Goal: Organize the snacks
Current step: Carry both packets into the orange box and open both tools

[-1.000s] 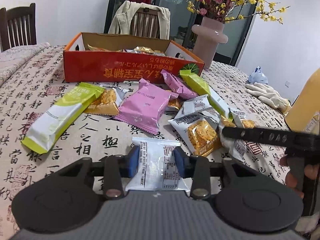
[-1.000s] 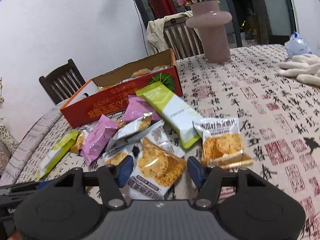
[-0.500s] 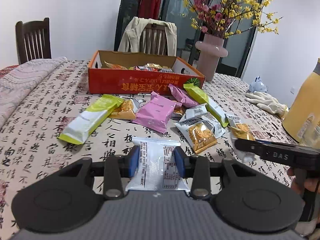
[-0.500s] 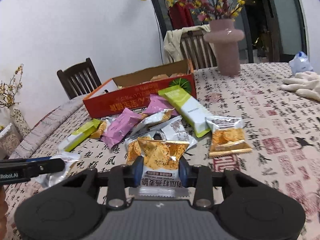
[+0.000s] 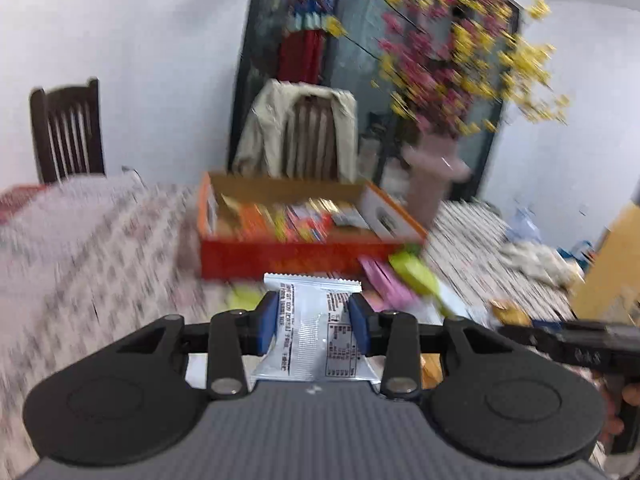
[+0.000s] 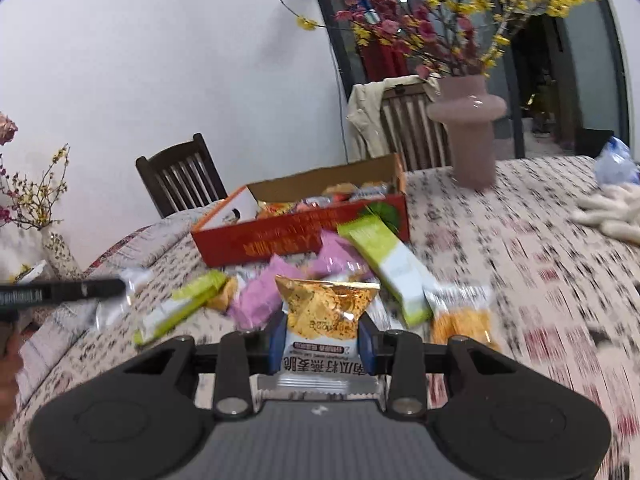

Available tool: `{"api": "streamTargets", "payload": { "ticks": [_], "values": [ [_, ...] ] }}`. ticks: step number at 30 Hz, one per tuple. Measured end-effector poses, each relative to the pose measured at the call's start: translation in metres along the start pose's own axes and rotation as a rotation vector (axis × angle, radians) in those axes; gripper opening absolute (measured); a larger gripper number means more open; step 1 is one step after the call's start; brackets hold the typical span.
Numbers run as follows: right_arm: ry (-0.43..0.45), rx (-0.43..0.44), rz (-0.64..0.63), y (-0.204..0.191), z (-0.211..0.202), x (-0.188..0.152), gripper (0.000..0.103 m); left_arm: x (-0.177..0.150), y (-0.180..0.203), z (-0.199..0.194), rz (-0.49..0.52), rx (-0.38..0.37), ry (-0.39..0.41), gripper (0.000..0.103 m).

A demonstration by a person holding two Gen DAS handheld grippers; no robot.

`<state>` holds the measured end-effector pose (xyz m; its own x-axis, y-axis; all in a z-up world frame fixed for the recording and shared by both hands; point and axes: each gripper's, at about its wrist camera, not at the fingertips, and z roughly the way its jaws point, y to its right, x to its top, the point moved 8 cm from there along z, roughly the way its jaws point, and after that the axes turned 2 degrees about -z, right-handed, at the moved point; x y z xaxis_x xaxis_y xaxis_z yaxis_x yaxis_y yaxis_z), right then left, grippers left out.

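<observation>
My left gripper (image 5: 313, 322) is shut on a silver-white snack packet (image 5: 312, 332), held above the table. My right gripper (image 6: 322, 338) is shut on a gold and white cracker packet (image 6: 324, 320), also lifted off the cloth. Ahead stands the open orange box (image 5: 296, 256) (image 6: 304, 236) with several snacks inside. In front of it lie loose packets: pink ones (image 6: 260, 296), a long green and white one (image 6: 388, 264), a smaller green one (image 6: 180, 308) and an orange cracker pack (image 6: 464, 316). The left gripper's side (image 6: 60, 292) shows at the right wrist view's left edge.
A pink vase (image 6: 468, 136) with flowering branches stands behind the box on the patterned tablecloth (image 6: 520, 264). White gloves (image 6: 608, 212) lie at the right. A yellow bottle (image 5: 608, 264) stands at the right. Chairs (image 6: 180, 176) ring the table's far side, one with a beige jacket (image 5: 296, 128).
The right gripper closed on the cracker packet and lifted it. Both grippers rose with their packets, and the box interior came into view. The left view is now motion-blurred.
</observation>
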<state>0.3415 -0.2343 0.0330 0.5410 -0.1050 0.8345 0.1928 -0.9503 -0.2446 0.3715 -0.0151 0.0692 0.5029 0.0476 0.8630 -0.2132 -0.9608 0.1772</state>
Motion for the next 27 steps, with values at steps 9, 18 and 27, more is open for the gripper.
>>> {"api": "streamTargets", "payload": {
  "ticks": [9,18,27],
  "values": [
    [0.037,0.048,-0.115,-0.019,0.094,0.122,0.036,0.098,-0.039,0.137,-0.005,0.073,-0.018,0.039],
    [-0.077,0.056,-0.074,-0.027,0.251,0.198,0.036,0.111,-0.077,0.263,-0.056,0.122,-0.163,0.039],
    [-0.211,0.032,-0.017,-0.023,0.371,0.193,0.036,0.101,-0.102,0.308,-0.106,0.139,-0.214,0.049]
  ]
}}
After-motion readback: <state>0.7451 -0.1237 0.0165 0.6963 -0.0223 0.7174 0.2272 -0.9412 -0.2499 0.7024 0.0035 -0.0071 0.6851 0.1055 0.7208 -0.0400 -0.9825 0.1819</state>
